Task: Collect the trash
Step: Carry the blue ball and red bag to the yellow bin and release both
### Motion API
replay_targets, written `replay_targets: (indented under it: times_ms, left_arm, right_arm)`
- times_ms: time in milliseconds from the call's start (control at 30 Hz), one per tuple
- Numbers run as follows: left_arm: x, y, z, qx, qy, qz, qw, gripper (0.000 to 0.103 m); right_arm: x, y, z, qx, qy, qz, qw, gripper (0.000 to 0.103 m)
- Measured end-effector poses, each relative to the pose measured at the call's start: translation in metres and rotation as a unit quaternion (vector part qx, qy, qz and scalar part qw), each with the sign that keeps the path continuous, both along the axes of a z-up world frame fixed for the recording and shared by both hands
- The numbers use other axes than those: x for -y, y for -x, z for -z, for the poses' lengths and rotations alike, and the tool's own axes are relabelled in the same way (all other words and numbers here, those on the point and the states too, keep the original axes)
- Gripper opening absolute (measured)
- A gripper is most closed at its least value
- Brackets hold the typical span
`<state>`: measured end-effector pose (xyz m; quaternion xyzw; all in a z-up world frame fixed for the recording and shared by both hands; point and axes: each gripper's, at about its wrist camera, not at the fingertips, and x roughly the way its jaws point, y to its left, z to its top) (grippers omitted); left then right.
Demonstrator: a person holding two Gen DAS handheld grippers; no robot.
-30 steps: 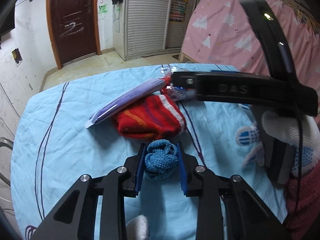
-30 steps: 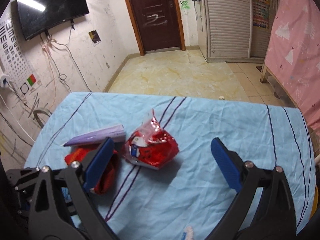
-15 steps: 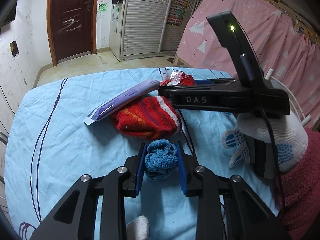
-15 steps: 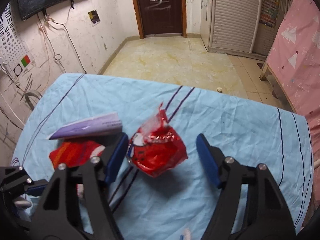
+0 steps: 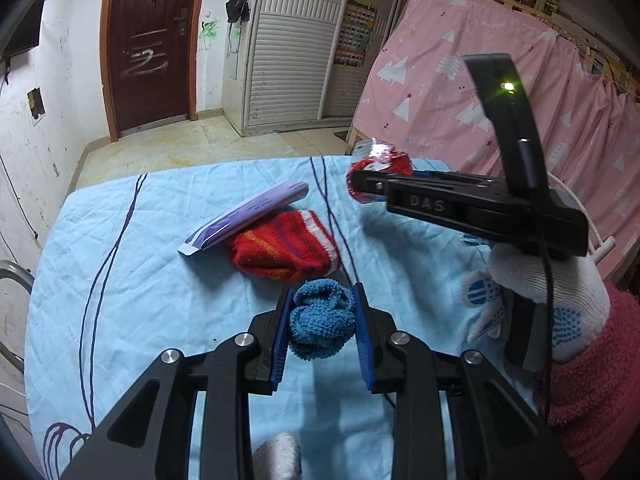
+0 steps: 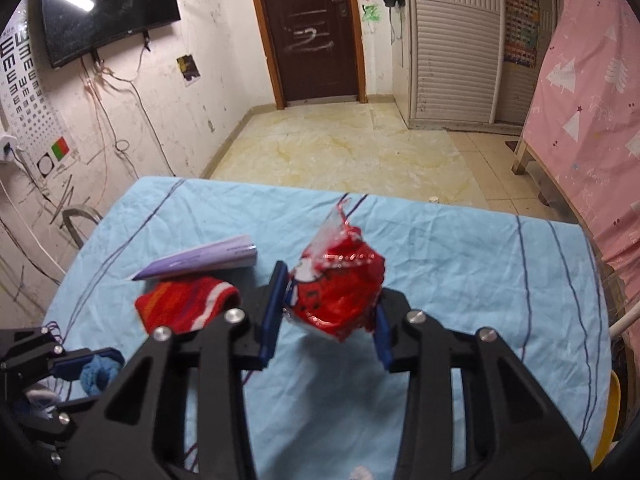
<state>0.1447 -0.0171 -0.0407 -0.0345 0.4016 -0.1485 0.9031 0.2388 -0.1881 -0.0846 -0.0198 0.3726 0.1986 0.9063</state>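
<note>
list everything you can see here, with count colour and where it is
crumpled foil snack wrapper: 1, red, between the right gripper's pads, off the cloth
balled terry cloth: 1, blue, clamped in the left gripper
striped knit sock: 1, red, mid-table
flat plastic tube: 1, lilac, resting on the sock's far edge
wrinkled tablecloth: 1, light blue, dark lines
wooden door: 1, dark brown, far wall
curtain: 1, pink, right
left gripper: black, blue pads, shut
right gripper: just closed on the wrapper
gloved hand: 1, white, holding the right gripper

dim indoor light with a cool blue cast, bright strip glare on the wall tv [image 6: 108, 8], soft shadows on the tabletop [image 5: 160, 300], strong fisheye bending (dark vignetted corners), slight motion blur in the right view
</note>
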Motion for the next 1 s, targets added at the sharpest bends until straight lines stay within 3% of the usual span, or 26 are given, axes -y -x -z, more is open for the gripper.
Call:
replay_targets:
  times_ms: [400, 1000]
  left_arm:
    - [0.036, 0.010, -0.022, 0.019, -0.013, 0.013, 0.9997, 0.020]
    - [0.142, 0.013, -0.039, 0.030, -0.052, 0.076, 0.9953, 0.020]
  right_arm:
    - [0.073, 0.024, -0.021, 0.038, -0.048, 0.060, 0.996, 0.036]
    - [0.198, 0.056, -0.018, 0.056, -0.105, 0.140, 0.983, 0.037]
